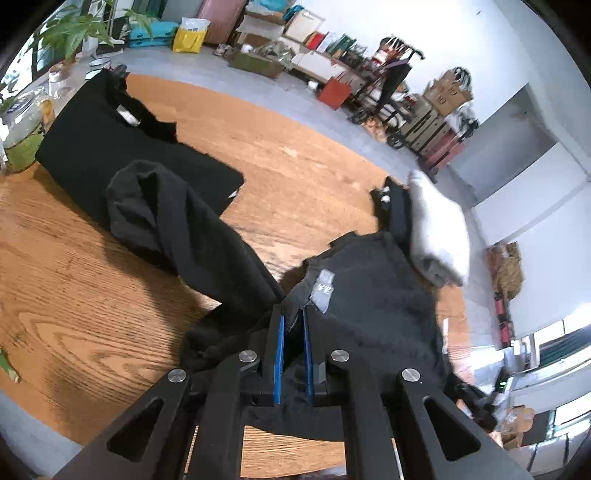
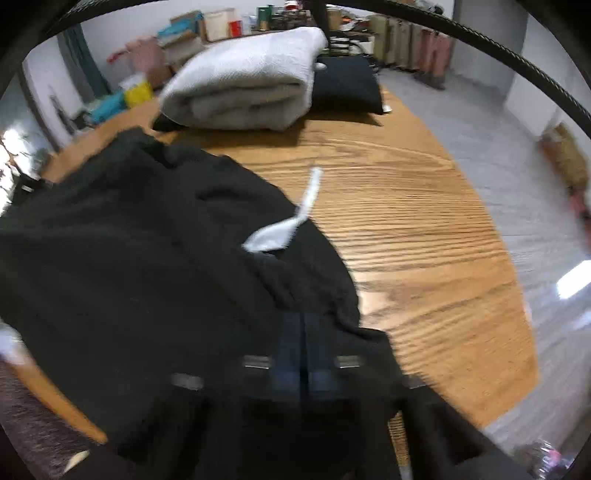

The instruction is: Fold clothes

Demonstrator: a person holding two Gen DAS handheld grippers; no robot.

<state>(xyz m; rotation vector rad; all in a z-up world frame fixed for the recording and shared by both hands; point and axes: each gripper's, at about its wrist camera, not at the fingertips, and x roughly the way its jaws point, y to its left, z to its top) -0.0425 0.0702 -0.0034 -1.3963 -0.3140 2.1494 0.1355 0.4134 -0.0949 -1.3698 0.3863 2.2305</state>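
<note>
Oak-grain round tabletop [image 1: 314, 155]: crumpled black cotton garment [image 1: 369, 295] lifted between both grippers. Left gripper [image 1: 293, 325] fingers nearly closed, pinching its hem; right gripper [image 2: 301, 332] blurred, seemingly likewise. Risk: thin pinch slips, or trailing cloth drags folded grey towel [image 2: 243, 81].

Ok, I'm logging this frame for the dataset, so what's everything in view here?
Black garment: one, held up over the table's near side, pale label showing.
Flat black garment: one, on the table's far left.
Grey folded garment: one, stacked on a folded black one.
Wooden table: one, round, brown.
Potted plant: one, green, beyond the table.
Room clutter: boxes and bags along the walls.
Left gripper: blue-padded fingers shut on the garment.
Right gripper: blurred, shut on the garment.
</note>
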